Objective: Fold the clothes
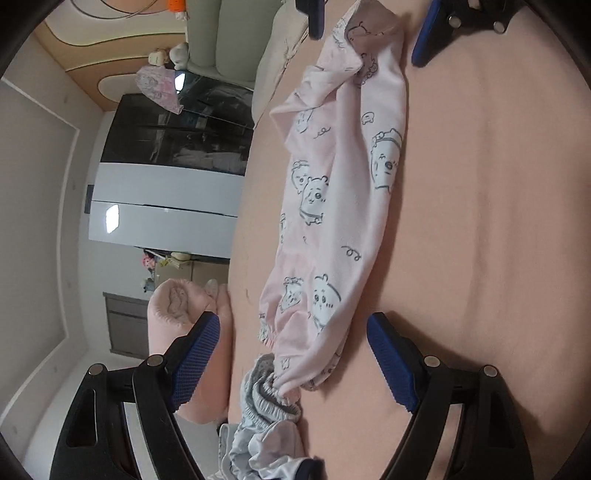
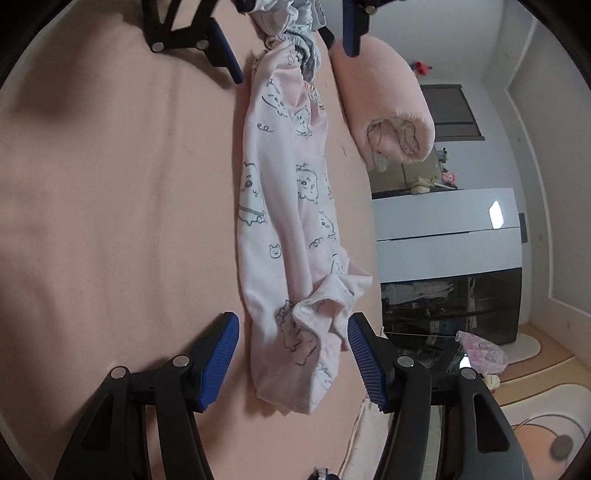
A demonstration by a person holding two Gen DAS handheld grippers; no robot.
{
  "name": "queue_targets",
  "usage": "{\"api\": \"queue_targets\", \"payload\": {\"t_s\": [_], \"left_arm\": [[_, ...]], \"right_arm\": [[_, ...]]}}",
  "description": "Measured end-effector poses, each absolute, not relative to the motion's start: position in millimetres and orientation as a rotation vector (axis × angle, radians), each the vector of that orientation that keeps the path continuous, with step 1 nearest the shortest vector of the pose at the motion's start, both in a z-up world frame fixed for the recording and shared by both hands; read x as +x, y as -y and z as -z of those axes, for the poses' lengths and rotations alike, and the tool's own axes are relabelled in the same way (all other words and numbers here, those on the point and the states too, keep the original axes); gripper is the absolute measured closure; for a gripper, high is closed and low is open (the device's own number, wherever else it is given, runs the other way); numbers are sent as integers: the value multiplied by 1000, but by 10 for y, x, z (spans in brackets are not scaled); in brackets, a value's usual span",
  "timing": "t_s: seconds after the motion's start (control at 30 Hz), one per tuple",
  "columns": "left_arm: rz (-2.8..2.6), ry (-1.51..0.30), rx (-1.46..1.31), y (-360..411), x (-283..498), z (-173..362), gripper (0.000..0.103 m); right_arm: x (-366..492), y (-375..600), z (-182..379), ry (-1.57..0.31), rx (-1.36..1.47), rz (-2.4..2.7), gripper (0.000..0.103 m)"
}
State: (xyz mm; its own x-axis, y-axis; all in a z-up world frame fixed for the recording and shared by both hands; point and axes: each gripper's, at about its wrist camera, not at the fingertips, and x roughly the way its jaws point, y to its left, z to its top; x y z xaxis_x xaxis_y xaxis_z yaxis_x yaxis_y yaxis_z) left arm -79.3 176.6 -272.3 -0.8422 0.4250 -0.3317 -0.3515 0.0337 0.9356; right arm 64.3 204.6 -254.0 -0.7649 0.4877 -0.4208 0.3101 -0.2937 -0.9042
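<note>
Pale pink pyjama trousers (image 1: 340, 206) with cartoon animal prints lie stretched out in a long strip on the pink bed sheet (image 1: 498, 221). They also show in the right wrist view (image 2: 288, 229). My left gripper (image 1: 293, 354) is open, its blue pads either side of the gathered cuff end. My right gripper (image 2: 291, 354) is open, straddling the waist end, where the fabric is bunched. Each gripper shows at the far end in the other's view, the right gripper (image 1: 365, 33) and the left gripper (image 2: 291, 40).
A crumpled grey garment (image 1: 266, 417) lies at the cuff end near the bed edge. A rolled pink blanket (image 2: 388, 110) lies beside the trousers. A black and white cabinet (image 1: 173, 177) stands beyond the bed edge. The bed edge runs close to the trousers.
</note>
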Motion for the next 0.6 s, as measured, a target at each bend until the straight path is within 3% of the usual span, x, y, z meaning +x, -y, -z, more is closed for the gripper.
{"api": "queue_targets", "payload": {"t_s": [0.1, 0.17, 0.2, 0.33, 0.4, 0.47, 0.5, 0.6], "left_arm": [[-1836, -1784, -75, -1894, -970, 2709, 21], [-1831, -1771, -143, -1952, -1090, 2675, 11], [-1839, -1763, -151, -1966, -1132, 2663, 0], [-1869, -1701, -181, -1973, -1238, 2608, 0], [-1884, -1710, -148, -1968, -1175, 2607, 0], [-1869, -1749, -77, -1972, -1057, 2628, 2], [-1854, -1770, -38, -1973, -997, 2647, 5], [-1772, -1841, 53, -1972, -830, 2742, 25]], "right_arm": [[544, -2053, 2580, 1802, -1001, -2185, 42], [485, -2057, 2601, 1841, -969, -2155, 42], [454, -2065, 2607, 1851, -955, -2141, 42], [409, -2053, 2660, 1895, -909, -2131, 43], [423, -2032, 2717, 1915, -912, -2137, 56], [462, -1999, 2824, 1937, -946, -2132, 89], [478, -1976, 2889, 1956, -958, -2118, 97], [470, -1951, 2941, 1976, -1008, -2107, 98]]}}
